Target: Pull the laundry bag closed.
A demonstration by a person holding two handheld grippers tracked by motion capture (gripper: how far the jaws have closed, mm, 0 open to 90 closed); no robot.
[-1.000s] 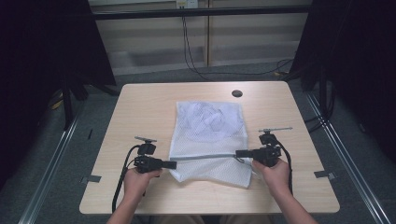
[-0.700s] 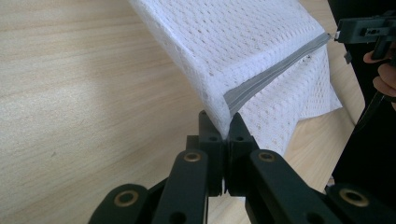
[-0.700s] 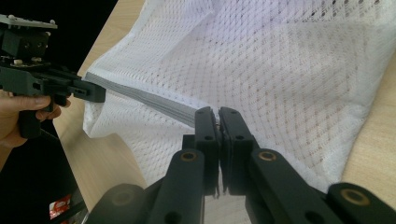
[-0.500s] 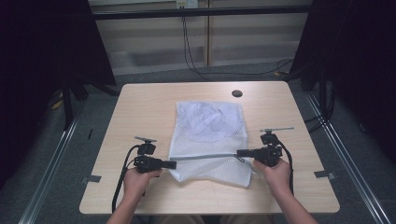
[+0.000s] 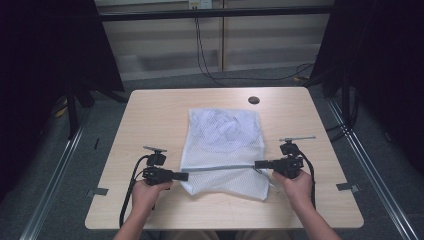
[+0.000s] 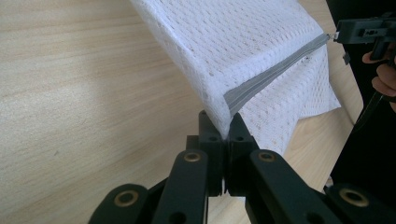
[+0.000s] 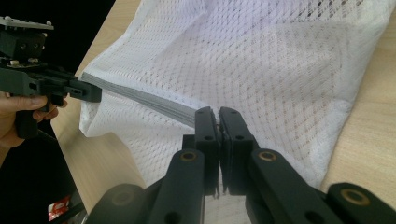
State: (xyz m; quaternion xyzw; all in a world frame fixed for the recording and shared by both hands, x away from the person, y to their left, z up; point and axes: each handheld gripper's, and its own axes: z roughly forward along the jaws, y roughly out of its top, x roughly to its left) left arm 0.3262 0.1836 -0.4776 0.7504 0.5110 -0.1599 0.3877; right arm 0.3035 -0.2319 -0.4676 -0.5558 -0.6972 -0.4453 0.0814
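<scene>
A white mesh bag (image 5: 222, 140) lies on the wooden table (image 5: 150, 115), with a grey zipper (image 5: 220, 168) running across its near part. My left gripper (image 5: 185, 176) is shut on the bag's left corner at the zipper's end; the left gripper view shows the pinched mesh (image 6: 243, 42) and zipper (image 6: 275, 70) rising from its jaws (image 6: 222, 126). My right gripper (image 5: 257, 164) is shut on the zipper's right end, seen up close (image 7: 216, 114). The zipper is stretched taut between the two, lifted a little off the table. What exactly the right pads pinch is hidden.
A small black round cap (image 5: 254, 100) sits in the table near its far edge. Cables trail from both grippers toward the table's front edge. Dark curtains stand left and right, and metal rails run along the floor on both sides.
</scene>
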